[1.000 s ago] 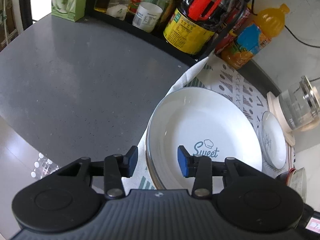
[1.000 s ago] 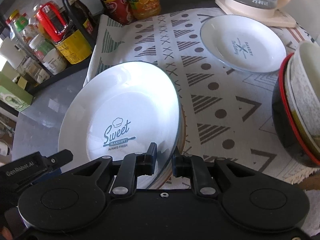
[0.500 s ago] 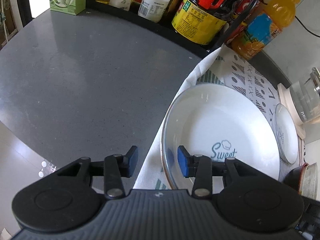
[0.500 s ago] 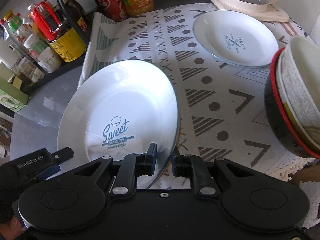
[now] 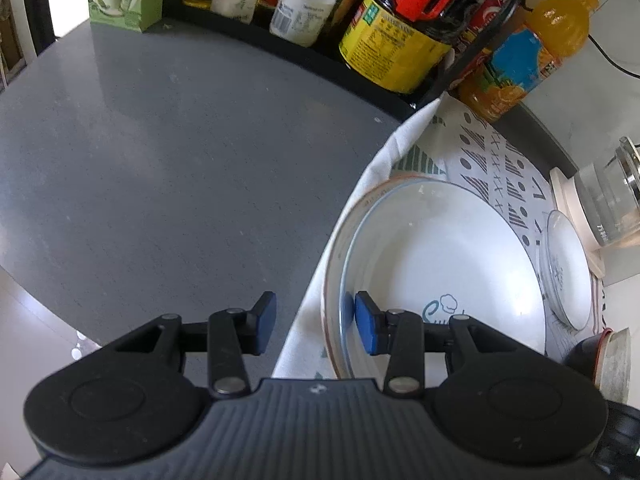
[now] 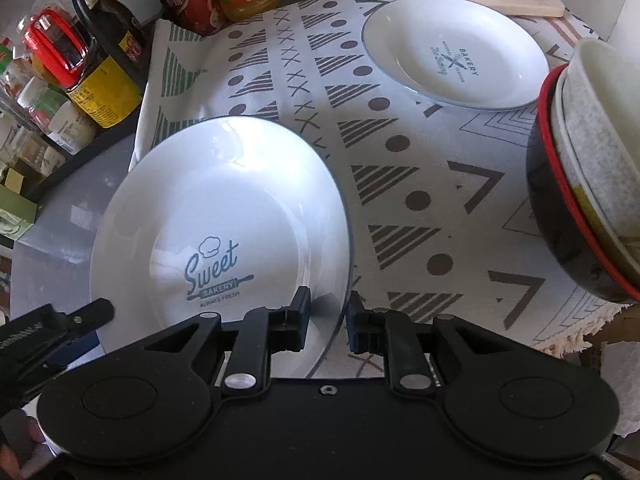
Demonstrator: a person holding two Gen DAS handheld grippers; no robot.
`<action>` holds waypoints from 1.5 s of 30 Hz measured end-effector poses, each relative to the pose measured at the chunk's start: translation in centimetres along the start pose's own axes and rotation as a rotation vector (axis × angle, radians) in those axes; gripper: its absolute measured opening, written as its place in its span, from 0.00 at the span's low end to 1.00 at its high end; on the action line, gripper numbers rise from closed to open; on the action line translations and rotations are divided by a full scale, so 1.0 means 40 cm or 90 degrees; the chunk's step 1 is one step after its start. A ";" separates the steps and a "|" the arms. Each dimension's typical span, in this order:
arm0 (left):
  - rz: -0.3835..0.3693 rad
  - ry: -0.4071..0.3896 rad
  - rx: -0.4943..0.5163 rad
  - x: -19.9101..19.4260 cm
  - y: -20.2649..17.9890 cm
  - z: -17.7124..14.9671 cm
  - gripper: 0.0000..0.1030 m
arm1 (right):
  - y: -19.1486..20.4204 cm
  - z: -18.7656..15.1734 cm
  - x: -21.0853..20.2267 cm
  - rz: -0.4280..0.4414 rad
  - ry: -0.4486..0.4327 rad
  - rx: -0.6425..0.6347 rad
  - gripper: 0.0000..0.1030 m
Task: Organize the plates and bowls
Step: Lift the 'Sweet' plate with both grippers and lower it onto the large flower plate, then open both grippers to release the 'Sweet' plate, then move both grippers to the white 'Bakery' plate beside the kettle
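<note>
A large white "Sweet Bakery" plate (image 6: 224,216) is tilted up, its right rim clamped between my right gripper's (image 6: 328,320) pads. In the left wrist view the same plate (image 5: 440,264) lies over another plate with a brown rim (image 5: 332,280) on the patterned cloth. My left gripper (image 5: 310,322) is open, its fingers straddling the left rims of both plates without touching. A smaller white plate (image 6: 456,56) lies at the back right of the cloth. Stacked bowls, black with a red rim outside (image 6: 568,200), stand at the right.
A black rack of sauce bottles (image 5: 392,40) and an orange juice bottle (image 5: 528,56) line the back. A glass kettle (image 5: 608,200) stands on a pale base at far right. Bare grey counter (image 5: 160,152) lies to the left. The cloth (image 6: 400,152) has a fringed front edge.
The right gripper has lifted the large plate's right edge. The left gripper has slid left, so its fingers now straddle the plates' left rims.
</note>
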State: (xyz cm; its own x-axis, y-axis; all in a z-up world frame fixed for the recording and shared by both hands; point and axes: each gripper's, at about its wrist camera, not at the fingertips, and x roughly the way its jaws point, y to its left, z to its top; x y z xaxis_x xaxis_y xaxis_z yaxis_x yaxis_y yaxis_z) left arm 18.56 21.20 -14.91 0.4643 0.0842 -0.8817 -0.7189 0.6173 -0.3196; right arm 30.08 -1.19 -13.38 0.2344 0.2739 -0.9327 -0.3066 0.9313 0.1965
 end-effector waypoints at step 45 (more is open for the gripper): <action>-0.168 -0.002 0.234 0.045 -0.495 0.204 0.78 | -0.324 0.407 -0.179 -0.011 -0.181 0.185 0.89</action>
State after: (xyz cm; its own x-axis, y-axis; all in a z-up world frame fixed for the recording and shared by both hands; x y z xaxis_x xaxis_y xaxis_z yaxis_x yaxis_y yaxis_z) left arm 37.85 15.53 -7.32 0.6087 -0.1111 -0.7856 -0.3451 0.8545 -0.3882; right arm 47.40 -11.31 -4.35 0.4952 0.2745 -0.8243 -0.0364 0.9545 0.2960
